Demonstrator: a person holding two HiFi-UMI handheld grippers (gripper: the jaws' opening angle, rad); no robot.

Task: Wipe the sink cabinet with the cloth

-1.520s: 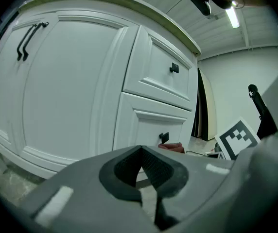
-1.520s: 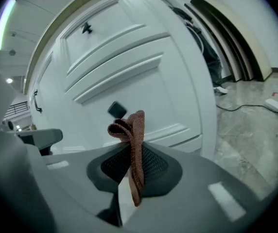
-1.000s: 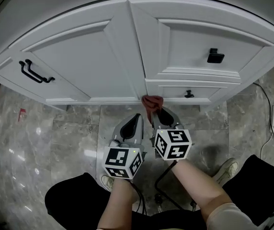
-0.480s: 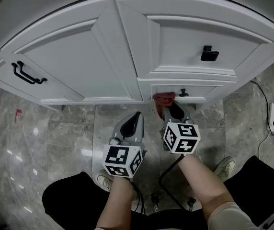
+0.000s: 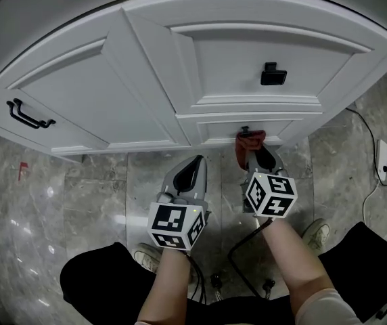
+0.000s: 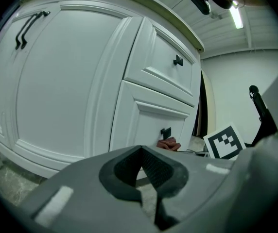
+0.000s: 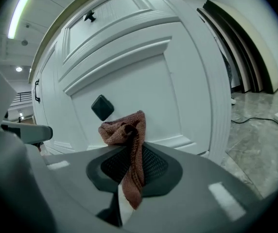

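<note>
The white sink cabinet (image 5: 146, 80) fills the top of the head view, with panelled doors and a low drawer front (image 5: 227, 130). My right gripper (image 5: 251, 156) is shut on a reddish-brown cloth (image 5: 250, 141), which is pressed to the drawer front just beside its small black knob (image 5: 245, 130). In the right gripper view the cloth (image 7: 127, 144) bunches out of the jaws against the white panel, beside the knob (image 7: 102, 107). My left gripper (image 5: 192, 175) hangs back over the floor, shut and holding nothing (image 6: 141, 165).
Black handles sit on the left door (image 5: 27, 114) and the upper right drawer (image 5: 272, 75). Grey marble floor (image 5: 78, 188) lies below. A white power strip with cable (image 5: 383, 164) lies at the right. The person's shoes (image 5: 315, 232) stand near the grippers.
My right gripper has slid the cloth rightwards along the bottom of the cabinet, from the seam between the doors to the low drawer's knob. The left gripper has barely moved.
</note>
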